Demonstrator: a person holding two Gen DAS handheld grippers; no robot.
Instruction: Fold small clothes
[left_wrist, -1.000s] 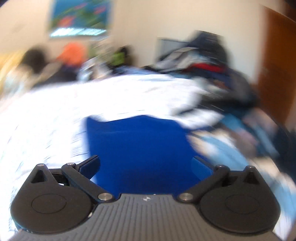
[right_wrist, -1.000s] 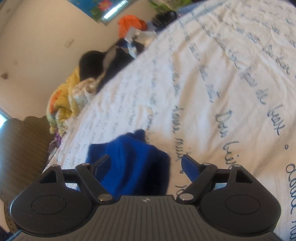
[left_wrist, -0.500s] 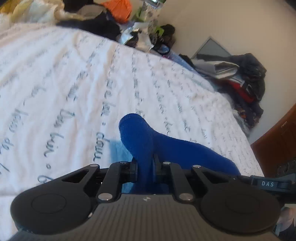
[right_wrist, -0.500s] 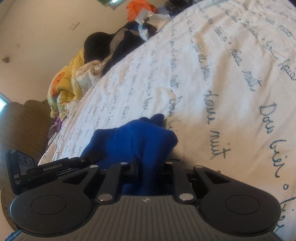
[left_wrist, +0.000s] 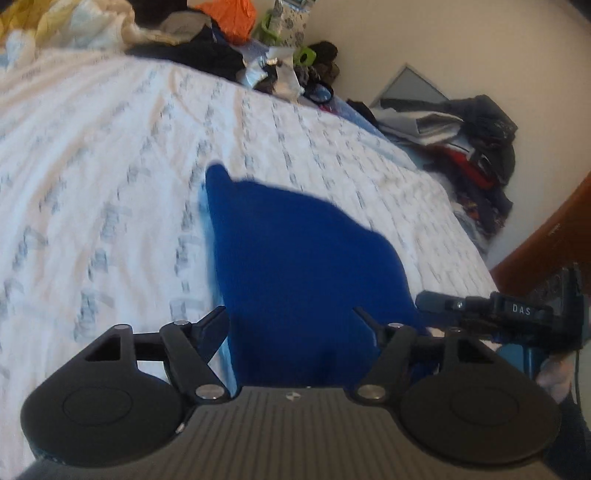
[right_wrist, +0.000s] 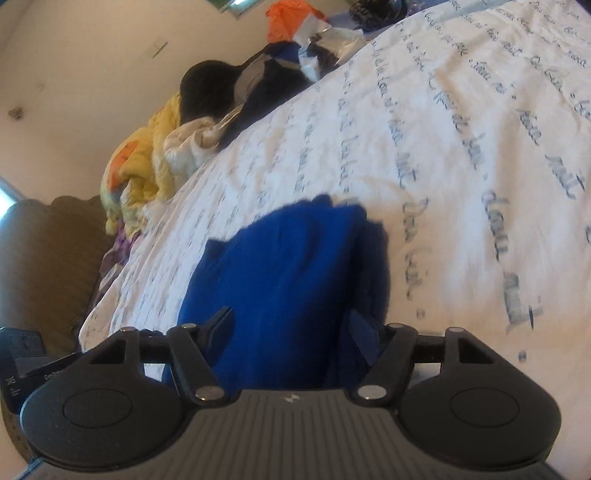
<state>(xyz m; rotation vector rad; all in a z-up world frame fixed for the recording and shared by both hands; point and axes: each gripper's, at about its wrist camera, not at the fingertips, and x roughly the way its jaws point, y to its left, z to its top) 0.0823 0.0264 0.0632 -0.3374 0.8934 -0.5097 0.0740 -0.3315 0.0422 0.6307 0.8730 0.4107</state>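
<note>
A blue cloth (left_wrist: 295, 266) lies folded on a white bedsheet (left_wrist: 110, 166) printed with script. The left gripper (left_wrist: 291, 325) and right gripper (right_wrist: 291, 325) flank its near edge, jaws opening, pads apparently off the fabric. Heaped clothes (right_wrist: 155, 155) line the bed's far side.

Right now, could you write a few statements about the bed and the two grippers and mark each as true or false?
1. The blue garment lies on a white bedspread printed with handwriting. True.
2. The left gripper is clamped shut on the garment. False: its jaws are opening, with the cloth between them.
3. The orange item sits among the clutter at the bed's far edge. True.
4. The right gripper holds a yellow blanket. False: only the blue garment lies between its opening jaws.
</note>
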